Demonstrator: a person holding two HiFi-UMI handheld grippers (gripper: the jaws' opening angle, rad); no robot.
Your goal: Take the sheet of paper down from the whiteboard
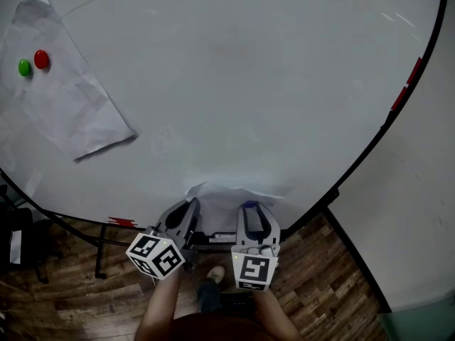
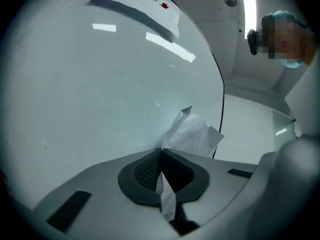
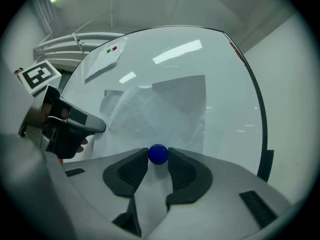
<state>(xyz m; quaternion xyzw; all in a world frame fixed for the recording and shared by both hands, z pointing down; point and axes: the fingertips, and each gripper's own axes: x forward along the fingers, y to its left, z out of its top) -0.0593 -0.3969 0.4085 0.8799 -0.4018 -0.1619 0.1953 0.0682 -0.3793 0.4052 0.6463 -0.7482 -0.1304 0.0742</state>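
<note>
**Both grippers at the lower sheet on the whiteboard**

My left gripper (image 2: 161,150) is clenched on the near edge of the sheet of paper (image 2: 192,133). A strip of paper runs down between the closed pads, and the rest crumples up beyond the jaw tips against the whiteboard (image 1: 249,84). My right gripper (image 3: 158,160) grasps a blue magnet (image 3: 158,154), with one jaw tip touching each side of the ball. The magnet sits against the same sheet, which lies wrinkled on the board behind it. In the head view the sheet lies at the board's near edge, just beyond both jaw pairs.

Surroundings: a second sheet (image 1: 57,98) lies well apart at the board's far left. A green magnet (image 1: 24,67) and a red magnet (image 1: 42,60) sit on it side by side. Two red strips (image 1: 414,69) sit on the black frame at the right. A black stand leg (image 1: 99,251) and a wooden floor (image 1: 320,275) show below the board.

Print: the marker cubes, left (image 1: 155,256) and right (image 1: 254,270), carry black-and-white square patterns.
</note>
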